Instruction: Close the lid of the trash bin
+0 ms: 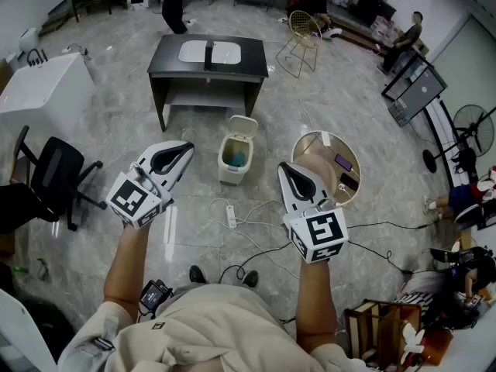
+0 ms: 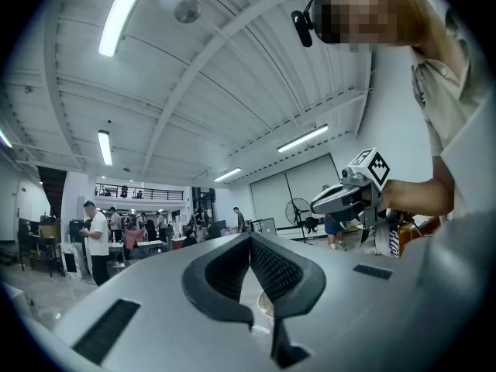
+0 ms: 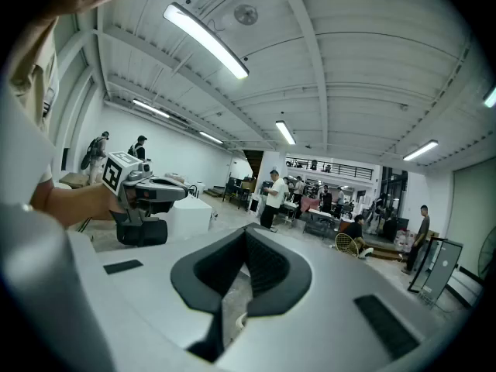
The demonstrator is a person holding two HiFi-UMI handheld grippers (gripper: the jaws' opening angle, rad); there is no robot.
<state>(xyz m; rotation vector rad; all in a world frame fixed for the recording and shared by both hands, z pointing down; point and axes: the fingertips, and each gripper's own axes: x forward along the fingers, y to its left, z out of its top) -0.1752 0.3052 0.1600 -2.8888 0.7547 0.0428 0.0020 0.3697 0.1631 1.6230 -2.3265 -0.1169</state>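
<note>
The small white trash bin (image 1: 235, 156) stands on the floor ahead of me in the head view, its lid (image 1: 243, 125) tipped up at the back and something blue-green inside. My left gripper (image 1: 184, 149) hovers to the bin's left, pointing toward it, jaws together and holding nothing. Right of the bin my right gripper (image 1: 286, 168) is also shut and empty. Both gripper views look up at the ceiling and across the hall. The left gripper (image 2: 249, 237) sees the right gripper (image 2: 350, 194), and the right gripper (image 3: 246, 231) sees the left gripper (image 3: 146, 192). Neither shows the bin.
A black table (image 1: 170, 60) stands behind the bin. A black office chair (image 1: 53, 173) is at left, a round mirror (image 1: 316, 155) on the floor at right. A power strip (image 1: 230, 215) and cables lie between me and the bin. People stand farther back.
</note>
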